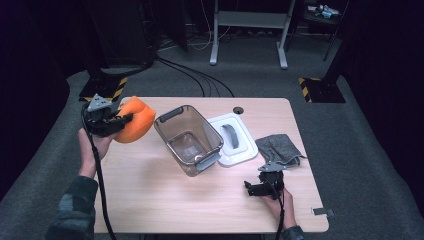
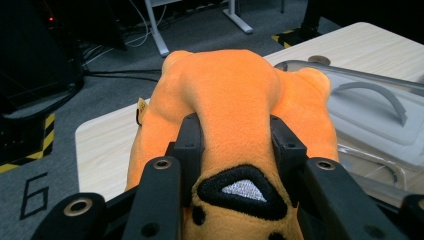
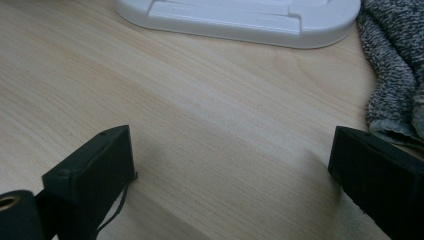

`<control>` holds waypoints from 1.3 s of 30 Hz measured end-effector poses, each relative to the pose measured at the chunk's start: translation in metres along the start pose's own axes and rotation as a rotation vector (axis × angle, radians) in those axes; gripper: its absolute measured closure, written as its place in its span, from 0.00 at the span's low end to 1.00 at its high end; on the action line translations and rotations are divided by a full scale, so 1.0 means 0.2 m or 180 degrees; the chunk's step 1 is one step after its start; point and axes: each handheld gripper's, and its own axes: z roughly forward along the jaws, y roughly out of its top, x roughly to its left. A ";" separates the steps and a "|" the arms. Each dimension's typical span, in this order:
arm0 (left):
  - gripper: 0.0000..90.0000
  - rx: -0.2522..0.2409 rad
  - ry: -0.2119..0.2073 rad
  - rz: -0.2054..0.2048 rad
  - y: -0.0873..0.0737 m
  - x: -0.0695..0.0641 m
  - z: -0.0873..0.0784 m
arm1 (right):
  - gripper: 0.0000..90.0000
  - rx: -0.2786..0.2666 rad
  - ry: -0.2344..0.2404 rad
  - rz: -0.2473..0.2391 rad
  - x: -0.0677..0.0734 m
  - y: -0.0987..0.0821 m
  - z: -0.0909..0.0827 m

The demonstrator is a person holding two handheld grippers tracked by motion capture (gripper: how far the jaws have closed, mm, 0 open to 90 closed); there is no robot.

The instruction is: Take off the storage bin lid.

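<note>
- Step in hand, as we judge it: carrying the orange plush toy toward the clear plastic bin; the toy sits at the left of the high view, up off the worktop by the look of it, just left of the bin's near rim
- Left gripper: jaws clamped on the toy, one black jaw on each flank; in the left gripper view the plush bulges up between them and is pinched narrow where they bite; grip looks firm
- Right gripper: low at the lower right of the high view, resting on or just over the worktop; in the right gripper view its jaws stand wide apart with only bare wood between them; holding nothing
- Bin stands open near the middle of the frame, tilted slightly, nothing large inside that we can make out; its white lid lies flat just to its right, grey handle up; a grey cloth lies right of the lid, near the right gripper
- Next move, our judgement: bring the toy across above the bin's mouth, lower it in, then release; the toy is bulky against the opening, so it may need centring, or it could catch on the rim; the lid is within reach of the free gripper for afterwards
- The toy itself: soft, fuzzy, bright orange; rounded lumps at the far end; a black patch with a silvery triangle near the jaws; small black spots beside it; a small tag at its left edge; squashes readily
</note>
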 end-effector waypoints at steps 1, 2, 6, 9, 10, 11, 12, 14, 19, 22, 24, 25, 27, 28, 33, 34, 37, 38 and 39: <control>0.72 0.0000 0.0000 0.0000 0.00 0.00 0.00 | 0.04 0.0000 0.0000 0.0000 0.00 0.00 0.00; 0.72 0.0003 -0.0008 0.0034 0.02 -0.01 0.02 | 0.04 -0.0001 0.0001 -0.0007 0.00 0.00 0.00; 0.72 -0.0009 -0.0039 0.0057 0.05 -0.02 0.04 | 0.04 0.0005 0.0000 0.0007 0.00 0.00 0.00; 0.72 -0.0010 -0.0061 0.0080 0.07 -0.03 0.05 | 0.04 0.0008 0.0000 0.0013 0.00 0.00 0.00; 0.72 -0.0019 -0.0061 0.0085 0.08 -0.04 0.06 | 0.04 0.0007 0.0000 0.0006 0.00 0.00 0.00; 0.72 -0.0029 -0.0067 0.0085 0.08 -0.05 0.06 | 0.04 0.0009 0.0000 0.0013 0.00 0.00 0.00; 0.72 -0.0036 -0.0081 0.0092 0.09 -0.05 0.07 | 0.04 0.0008 0.0000 0.0012 0.00 0.00 0.00; 0.72 -0.0032 -0.0095 0.0126 0.11 -0.06 0.08 | 0.04 0.0008 -0.0001 0.0011 0.00 0.00 0.00; 0.72 -0.0061 -0.0157 0.0145 0.14 -0.09 0.10 | 0.04 0.0004 0.0000 0.0006 0.00 0.00 0.00; 0.72 -0.0062 -0.0182 0.0166 0.16 -0.10 0.11 | 0.04 0.0007 0.0000 0.0007 0.00 0.00 0.00; 0.72 -0.0090 -0.0203 0.0190 0.18 -0.12 0.13 | 0.04 0.0008 0.0000 0.0012 0.00 0.00 0.00; 0.72 -0.0090 -0.0203 0.0190 0.18 -0.12 0.13 | 0.04 0.0008 0.0000 0.0012 0.00 0.00 0.00; 0.72 -0.0101 -0.0219 0.0198 0.20 -0.13 0.14 | 0.04 0.0009 0.0000 0.0012 0.00 0.00 0.00; 0.72 -0.0099 -0.0236 0.0196 0.21 -0.14 0.15 | 0.04 0.0005 0.0001 0.0009 0.00 0.00 0.00; 0.72 -0.0102 -0.0298 0.0268 0.25 -0.19 0.19 | 0.04 0.0005 0.0001 0.0005 0.00 0.00 0.00; 0.72 -0.0122 -0.0305 0.0279 0.26 -0.20 0.20 | 0.04 0.0005 -0.0001 -0.0002 0.00 0.00 0.00; 0.72 -0.0111 -0.0342 0.0320 0.27 -0.23 0.23 | 0.04 -0.0002 0.0000 -0.0009 0.00 0.00 0.00; 0.72 -0.0082 -0.0362 0.0335 0.28 -0.24 0.25 | 0.04 -0.0003 -0.0004 -0.0016 0.00 0.00 0.00; 0.72 -0.0082 -0.0362 0.0335 0.28 -0.24 0.25 | 0.04 -0.0003 -0.0004 -0.0016 0.00 0.00 0.00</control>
